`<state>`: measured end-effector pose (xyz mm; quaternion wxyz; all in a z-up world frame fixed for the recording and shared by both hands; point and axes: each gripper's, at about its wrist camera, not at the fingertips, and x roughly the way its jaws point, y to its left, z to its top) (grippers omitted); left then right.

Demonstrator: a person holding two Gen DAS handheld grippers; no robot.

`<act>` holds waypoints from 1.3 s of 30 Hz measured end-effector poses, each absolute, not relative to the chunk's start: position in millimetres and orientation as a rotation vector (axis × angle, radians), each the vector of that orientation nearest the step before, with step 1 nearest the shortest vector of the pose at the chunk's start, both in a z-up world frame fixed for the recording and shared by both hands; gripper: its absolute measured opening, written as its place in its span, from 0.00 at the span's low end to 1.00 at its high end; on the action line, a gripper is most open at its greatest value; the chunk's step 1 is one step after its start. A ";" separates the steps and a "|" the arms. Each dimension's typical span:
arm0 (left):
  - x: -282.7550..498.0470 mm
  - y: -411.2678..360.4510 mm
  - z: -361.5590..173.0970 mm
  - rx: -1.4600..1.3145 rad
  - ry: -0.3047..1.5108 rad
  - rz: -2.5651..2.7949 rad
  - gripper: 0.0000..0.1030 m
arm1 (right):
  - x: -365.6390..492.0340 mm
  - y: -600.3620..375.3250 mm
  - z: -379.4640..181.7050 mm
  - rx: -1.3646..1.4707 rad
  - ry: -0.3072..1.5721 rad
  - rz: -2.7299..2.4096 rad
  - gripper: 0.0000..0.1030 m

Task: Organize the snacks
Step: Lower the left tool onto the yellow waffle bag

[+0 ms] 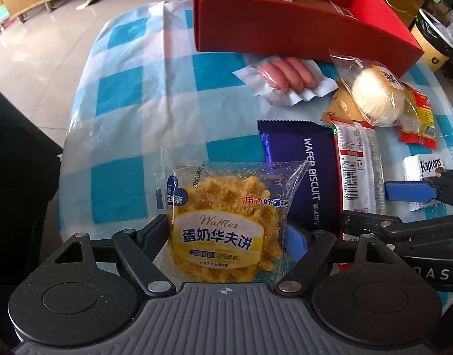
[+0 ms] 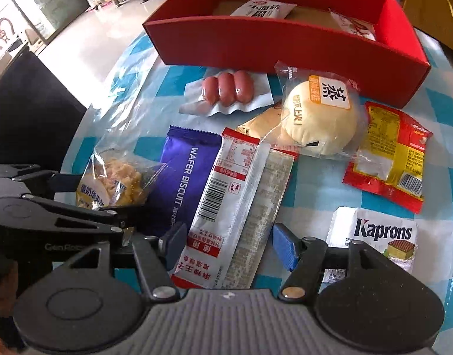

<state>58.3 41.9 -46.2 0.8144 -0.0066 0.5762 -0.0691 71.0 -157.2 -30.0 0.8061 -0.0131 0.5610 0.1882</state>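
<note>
My left gripper [image 1: 226,233] brackets the crinkly clear waffle packet [image 1: 226,224], whose lower edge my frame hides; pad contact is unclear. My right gripper [image 2: 226,244] straddles the flat, glossy red-and-white strip packet [image 2: 226,207], jaws narrow, grip uncertain. Beyond, the red cardboard box [image 2: 285,44] holds half-hidden packets.

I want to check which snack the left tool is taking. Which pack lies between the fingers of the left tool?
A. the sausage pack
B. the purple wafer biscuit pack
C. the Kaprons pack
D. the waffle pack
D: in the left wrist view the waffle pack sits between the two fingers of the left tool, while the wafer pack lies beside it on the cloth.
</note>
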 end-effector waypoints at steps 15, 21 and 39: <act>55.8 47.2 -49.8 -0.003 1.246 -0.128 0.88 | 70.1 -148.6 -36.4 -0.059 1.151 0.280 0.56; 56.2 51.9 -58.4 -0.011 1.268 -0.110 0.93 | 68.3 -149.3 -38.6 -0.017 1.130 0.267 0.63; 44.2 34.0 -55.0 0.066 1.232 -0.155 0.85 | 42.5 -148.0 -29.7 -0.147 1.088 0.260 0.40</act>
